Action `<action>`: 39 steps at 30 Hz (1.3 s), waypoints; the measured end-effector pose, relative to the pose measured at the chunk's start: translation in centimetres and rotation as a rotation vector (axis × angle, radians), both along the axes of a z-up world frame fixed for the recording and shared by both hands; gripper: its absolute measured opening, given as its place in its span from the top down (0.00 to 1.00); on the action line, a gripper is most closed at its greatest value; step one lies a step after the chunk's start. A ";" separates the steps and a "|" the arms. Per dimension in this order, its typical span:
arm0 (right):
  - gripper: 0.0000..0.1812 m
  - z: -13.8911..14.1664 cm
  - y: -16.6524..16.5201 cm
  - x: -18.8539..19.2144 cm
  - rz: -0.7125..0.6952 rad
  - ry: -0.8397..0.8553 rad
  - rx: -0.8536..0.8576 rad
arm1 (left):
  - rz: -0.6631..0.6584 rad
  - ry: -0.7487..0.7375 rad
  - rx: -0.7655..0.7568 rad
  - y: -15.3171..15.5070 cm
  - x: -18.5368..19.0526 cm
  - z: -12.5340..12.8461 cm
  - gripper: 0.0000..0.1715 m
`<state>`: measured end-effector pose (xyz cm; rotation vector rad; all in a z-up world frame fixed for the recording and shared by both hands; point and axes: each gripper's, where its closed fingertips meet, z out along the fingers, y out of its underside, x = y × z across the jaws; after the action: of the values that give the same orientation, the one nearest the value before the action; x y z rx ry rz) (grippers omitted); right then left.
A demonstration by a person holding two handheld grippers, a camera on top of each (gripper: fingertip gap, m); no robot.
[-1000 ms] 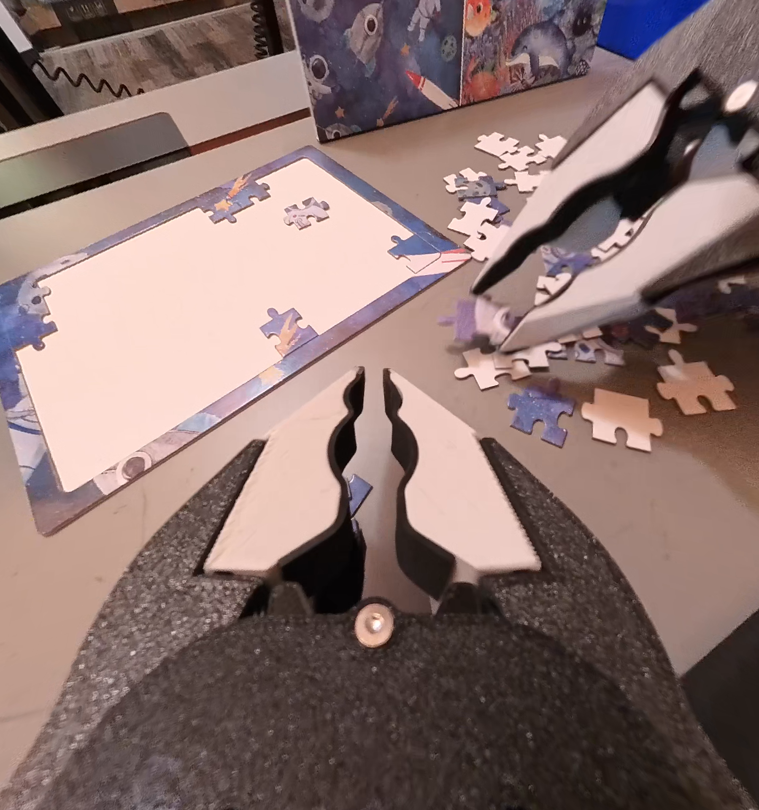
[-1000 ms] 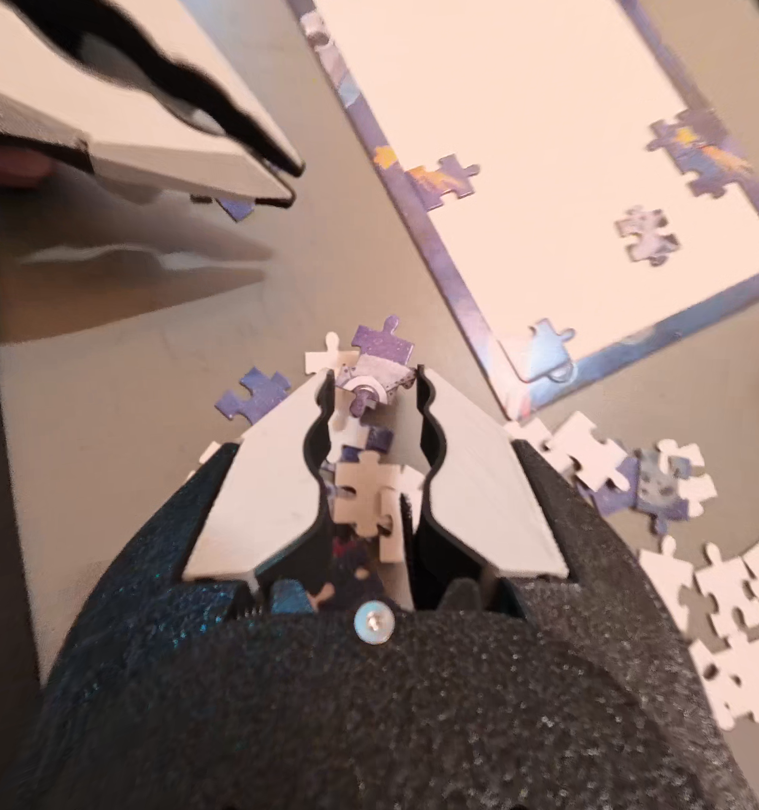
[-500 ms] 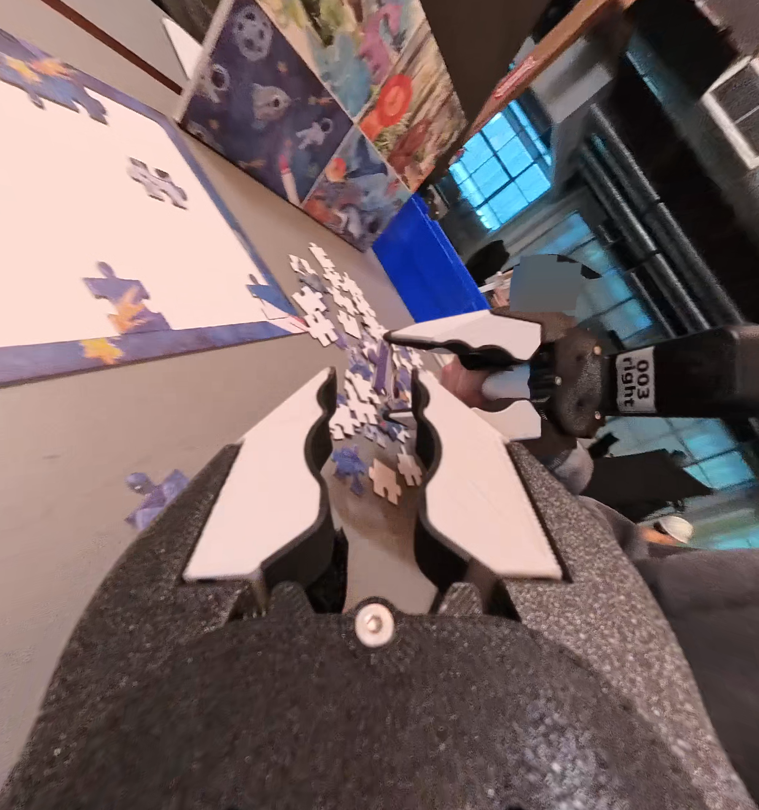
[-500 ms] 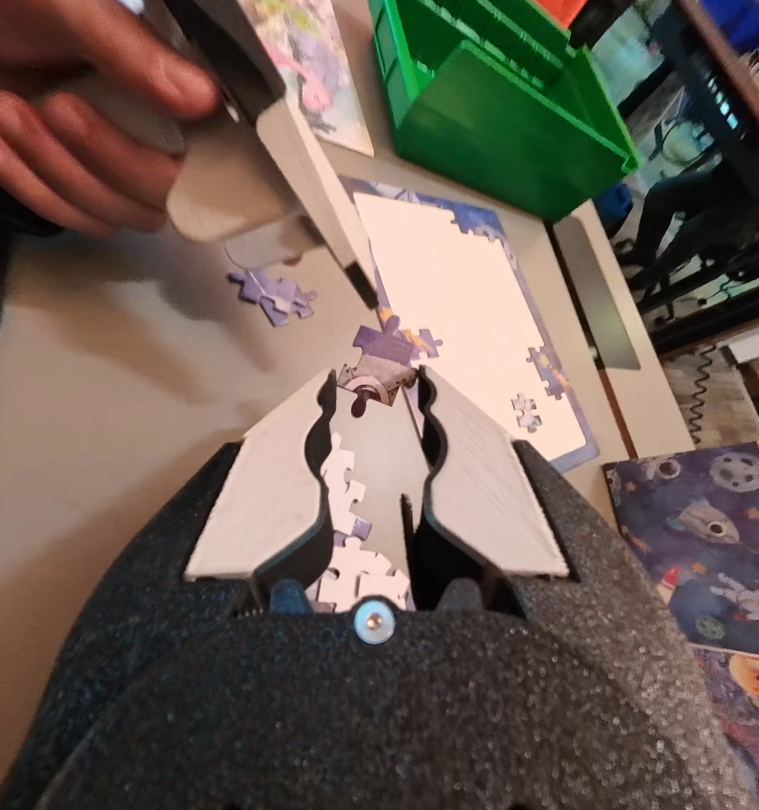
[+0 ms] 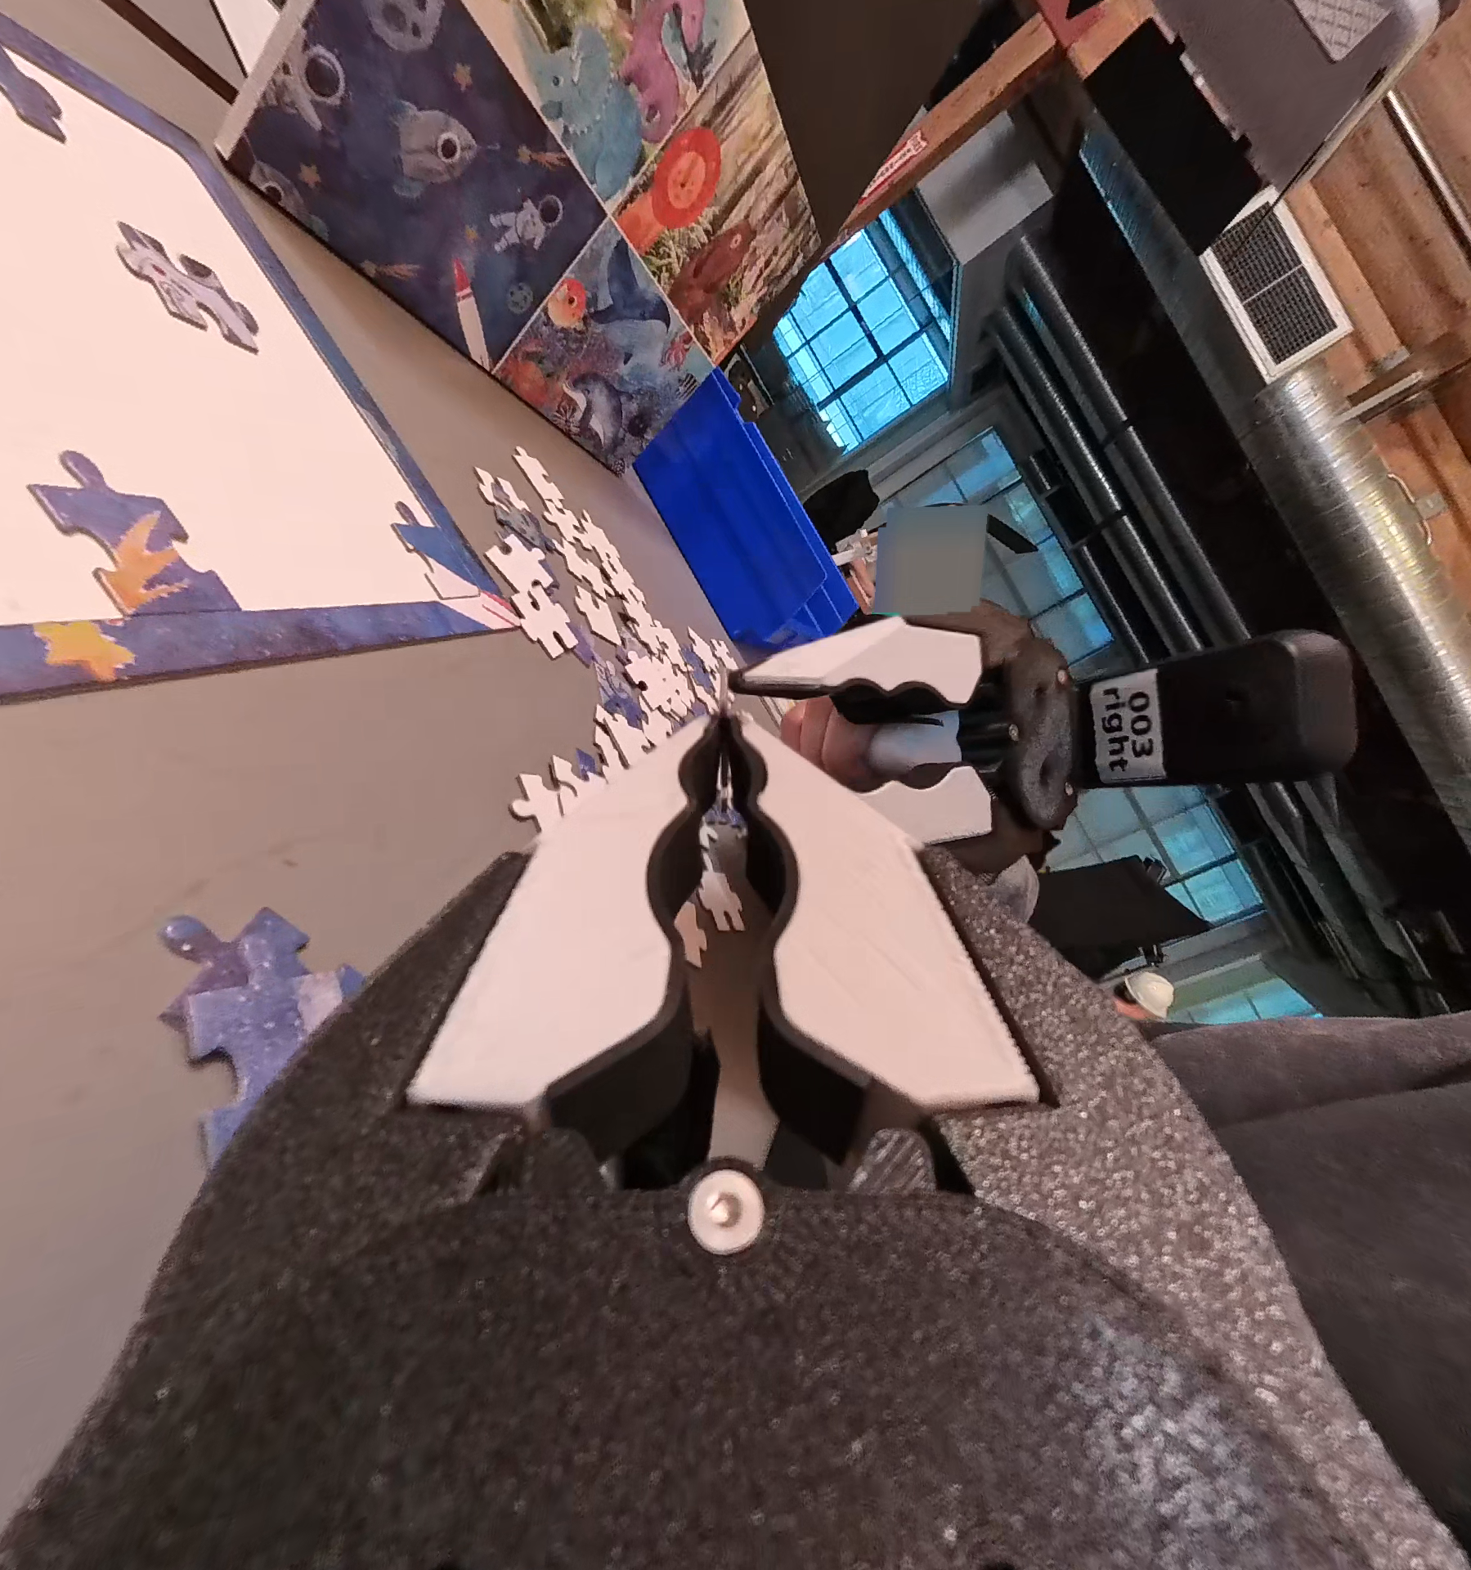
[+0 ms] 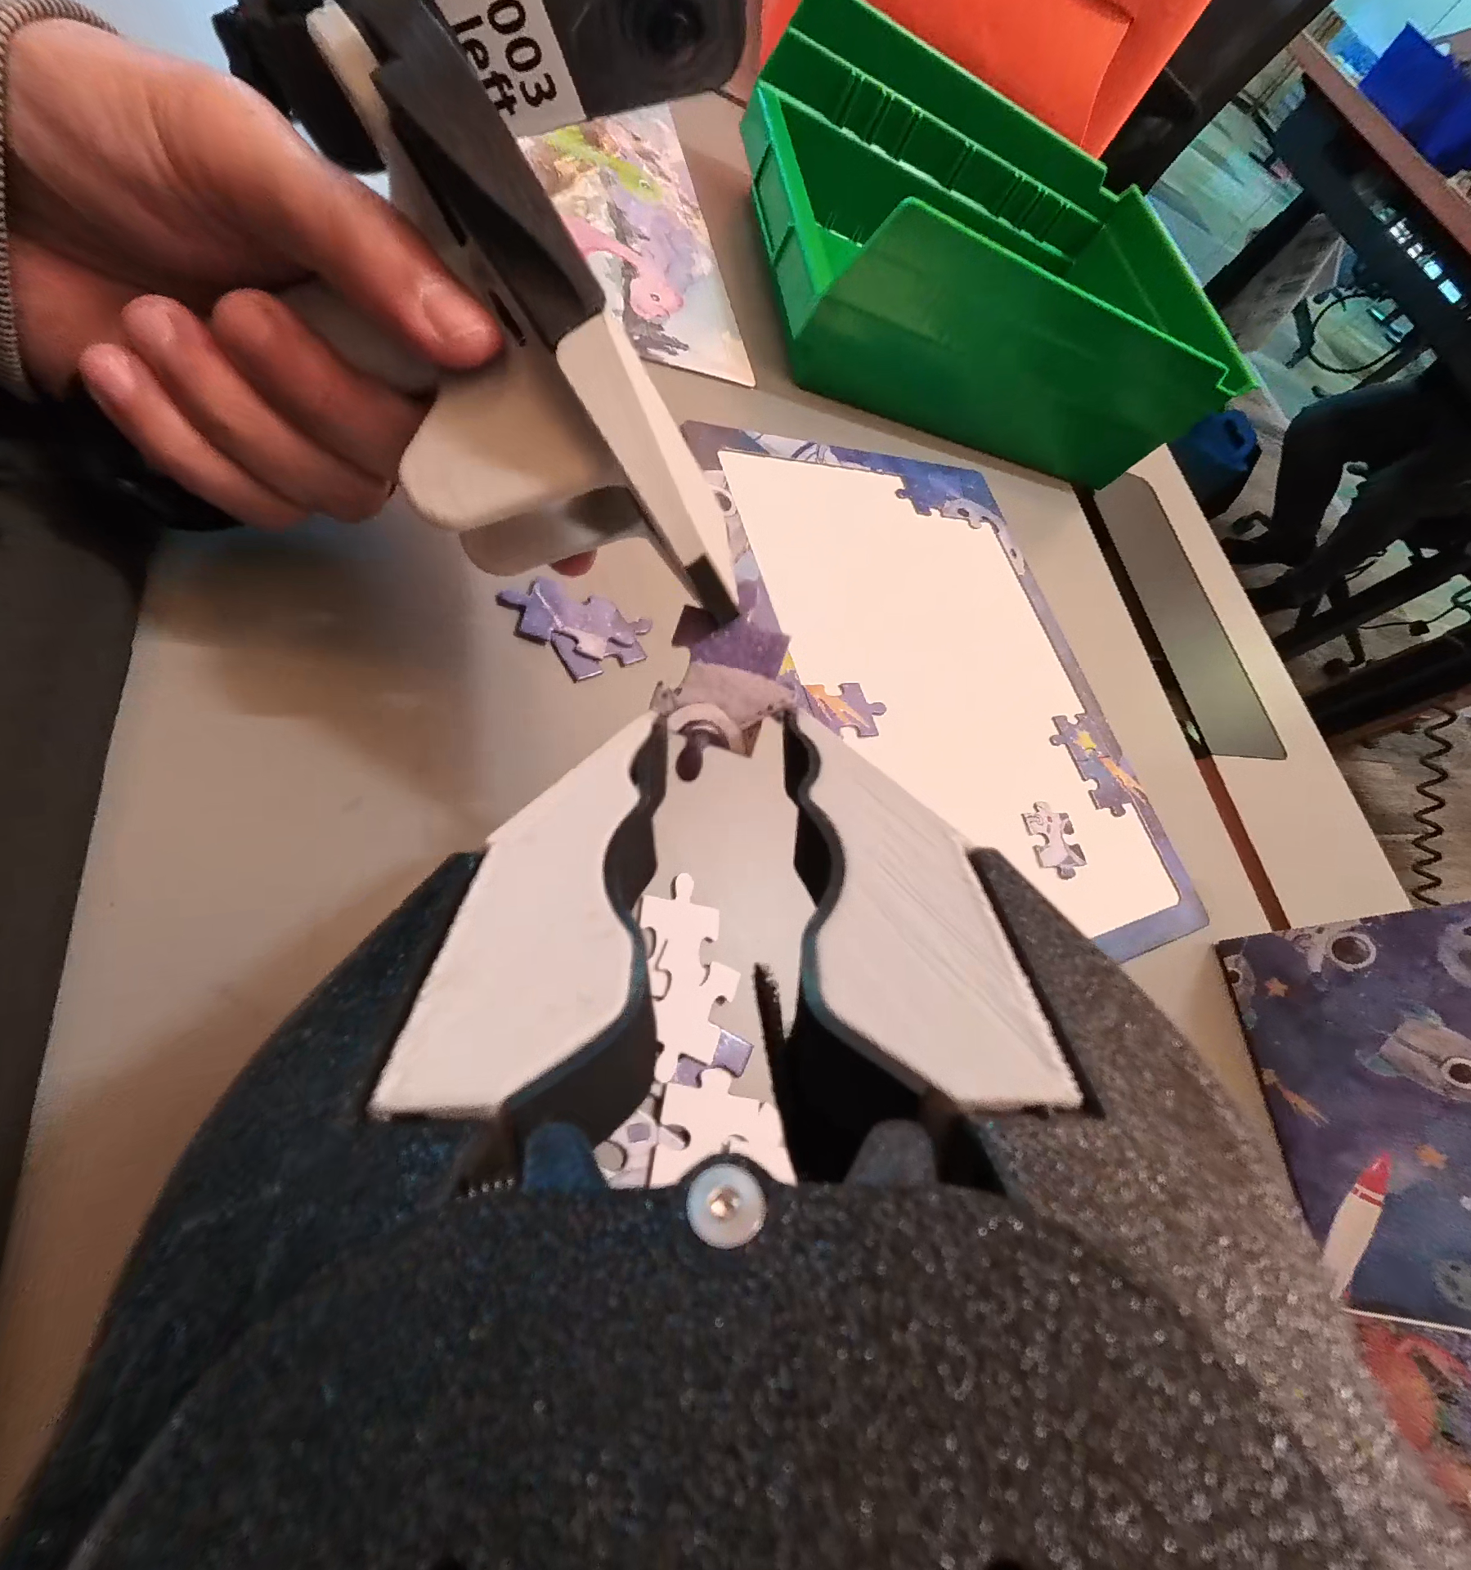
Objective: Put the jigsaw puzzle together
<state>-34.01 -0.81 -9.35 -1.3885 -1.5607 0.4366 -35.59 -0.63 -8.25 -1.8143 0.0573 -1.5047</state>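
A purple puzzle piece (image 6: 736, 658) is held above the table between both grippers. My right gripper (image 6: 721, 722) is shut on its near part, with the pads against its two sides. My left gripper (image 6: 710, 599) comes in from the upper left and pinches the piece's far edge. In the left wrist view my left gripper (image 5: 725, 722) is shut, with the piece edge-on as a thin sliver at the tips. The right gripper's upper finger (image 5: 868, 667) shows just beyond. The puzzle frame board (image 6: 927, 612) lies past the piece, mostly bare white with a few pieces placed along its border.
Loose pieces lie in a pile (image 5: 630, 646) and under my right gripper (image 6: 689, 977). One blue piece (image 5: 247, 994) lies alone on the table. A green bin (image 6: 969, 289), a blue bin (image 5: 732, 527) and a picture box (image 5: 477, 221) stand around the board. Only a small space, under 4 cm, lies between the two pairs of fingers.
My left gripper swung over to the right gripper, opened, and closed on the far edge of the purple piece. The right gripper lifted the piece off the pile and still holds it.
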 end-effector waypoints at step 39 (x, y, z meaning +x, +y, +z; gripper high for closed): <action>0.97 -0.1 0.1 -0.6 -0.031 0.028 -0.105 | 0.040 -0.107 0.026 0.3 -1.2 1.3 1.00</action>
<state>-34.64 -0.66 -9.46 -1.4779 -1.5098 0.5233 -36.84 -0.34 -6.91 -1.7019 -0.0112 -1.5628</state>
